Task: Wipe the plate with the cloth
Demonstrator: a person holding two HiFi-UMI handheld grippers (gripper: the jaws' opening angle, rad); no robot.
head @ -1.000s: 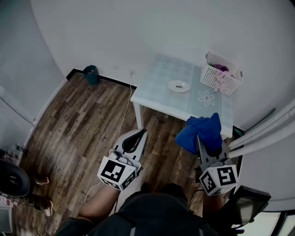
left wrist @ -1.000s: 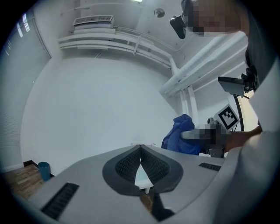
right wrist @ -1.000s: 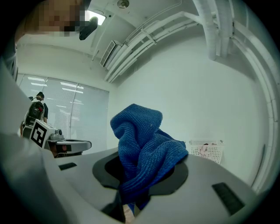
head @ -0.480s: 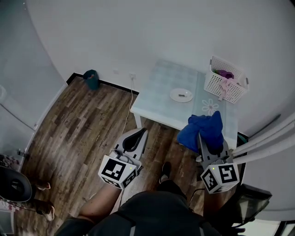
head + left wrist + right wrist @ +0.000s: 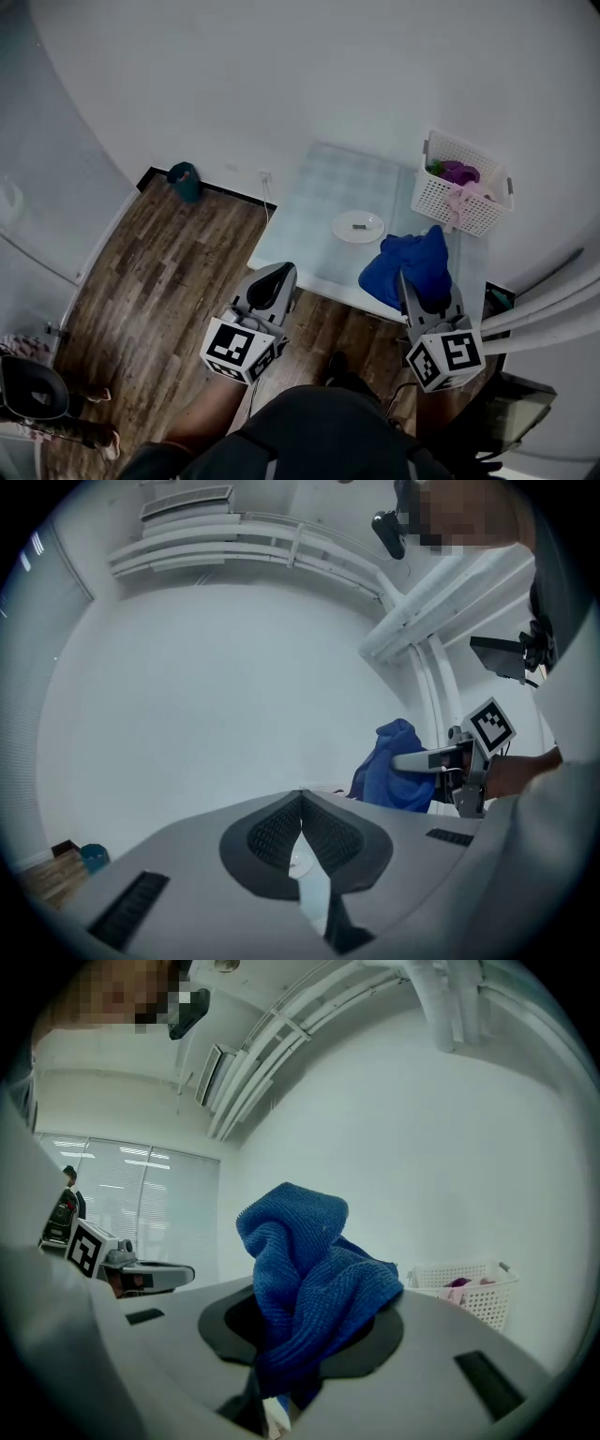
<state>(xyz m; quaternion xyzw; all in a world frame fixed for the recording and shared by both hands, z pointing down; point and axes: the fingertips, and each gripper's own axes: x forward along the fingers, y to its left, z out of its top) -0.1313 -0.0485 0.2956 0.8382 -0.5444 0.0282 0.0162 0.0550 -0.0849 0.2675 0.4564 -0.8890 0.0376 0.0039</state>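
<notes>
A small white plate (image 5: 357,226) with a dark speck on it sits near the middle of a pale table (image 5: 309,246) in the head view. My right gripper (image 5: 424,281) is shut on a bunched blue cloth (image 5: 410,265) (image 5: 309,1283), held above the table's front right part, short of the plate. The cloth also shows in the left gripper view (image 5: 394,771). My left gripper (image 5: 274,281) (image 5: 302,829) hovers at the table's front edge, left of the plate, jaws shut and holding nothing.
A white slotted basket (image 5: 466,184) (image 5: 469,1291) with purple and pink fabric stands at the table's back right. A teal pot (image 5: 185,178) sits on the wood floor by the wall. A white cable (image 5: 265,202) hangs from a wall socket.
The table and plate have drawn nearer below me as I stepped forward. Both grippers now reach over the table's front edge; the cloth stays clamped.
</notes>
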